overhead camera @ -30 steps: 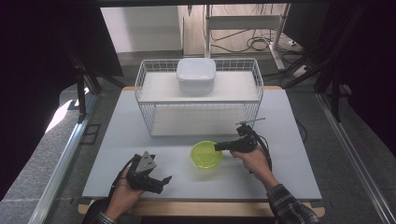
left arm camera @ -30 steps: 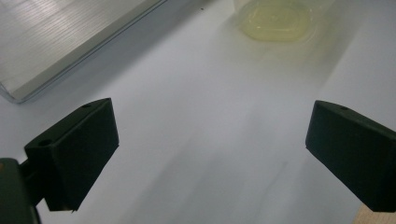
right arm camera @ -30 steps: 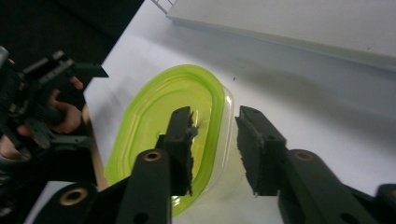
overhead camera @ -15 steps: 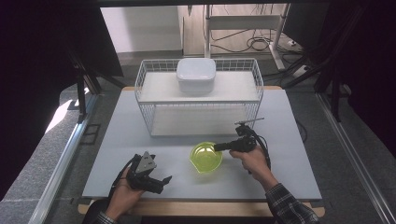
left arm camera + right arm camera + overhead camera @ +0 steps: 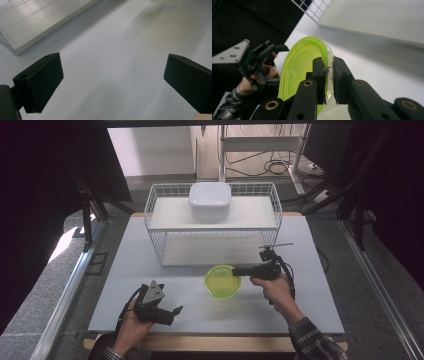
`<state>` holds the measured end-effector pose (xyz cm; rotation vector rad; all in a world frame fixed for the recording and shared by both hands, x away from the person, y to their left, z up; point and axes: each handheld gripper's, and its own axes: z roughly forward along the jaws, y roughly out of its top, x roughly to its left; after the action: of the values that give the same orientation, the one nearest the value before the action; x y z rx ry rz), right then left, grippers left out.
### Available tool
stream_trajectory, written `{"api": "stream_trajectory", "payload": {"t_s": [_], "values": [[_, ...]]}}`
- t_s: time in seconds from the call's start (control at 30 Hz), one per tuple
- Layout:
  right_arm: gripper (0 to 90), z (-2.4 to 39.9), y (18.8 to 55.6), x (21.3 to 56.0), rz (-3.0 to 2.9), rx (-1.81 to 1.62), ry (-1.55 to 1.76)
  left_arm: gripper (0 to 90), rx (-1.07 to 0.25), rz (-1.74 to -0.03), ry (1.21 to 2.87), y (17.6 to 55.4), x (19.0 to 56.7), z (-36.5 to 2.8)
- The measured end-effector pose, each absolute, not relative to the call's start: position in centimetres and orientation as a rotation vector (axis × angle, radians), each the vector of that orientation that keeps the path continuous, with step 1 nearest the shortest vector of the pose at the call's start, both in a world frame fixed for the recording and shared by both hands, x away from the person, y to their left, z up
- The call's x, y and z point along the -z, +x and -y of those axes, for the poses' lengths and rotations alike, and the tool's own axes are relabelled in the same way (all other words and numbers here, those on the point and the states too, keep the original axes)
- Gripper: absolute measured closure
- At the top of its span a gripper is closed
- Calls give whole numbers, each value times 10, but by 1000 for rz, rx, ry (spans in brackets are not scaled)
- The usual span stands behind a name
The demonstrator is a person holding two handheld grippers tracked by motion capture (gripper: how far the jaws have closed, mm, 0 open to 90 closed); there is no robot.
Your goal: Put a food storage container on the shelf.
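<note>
The right gripper point(image 5: 239, 271) has just closed its jaws on the rim of the green bowl point(image 5: 222, 281), which tilts up off the surface point(image 5: 310, 285) just in front of the wire rack point(image 5: 212, 222). The grasp looks done; carrying and placing remain. At seven o'clock from the bowl, the left gripper point(image 5: 170, 312) rests, jaws apart and empty.

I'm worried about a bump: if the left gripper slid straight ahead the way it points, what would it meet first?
The left gripper points right along the table. Its own view shows bare tabletop ahead; the green bowl seems to sit off that line, though depth is unclear.
</note>
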<state>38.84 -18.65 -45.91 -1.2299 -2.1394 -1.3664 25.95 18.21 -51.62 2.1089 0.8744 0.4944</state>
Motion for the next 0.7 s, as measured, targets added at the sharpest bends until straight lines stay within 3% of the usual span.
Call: {"api": "stream_trajectory", "payload": {"t_s": [0.7], "values": [[813, 185, 386, 403, 2129, 1477, -1192, 22, -498, -881, 2104, 260, 516, -183]]}}
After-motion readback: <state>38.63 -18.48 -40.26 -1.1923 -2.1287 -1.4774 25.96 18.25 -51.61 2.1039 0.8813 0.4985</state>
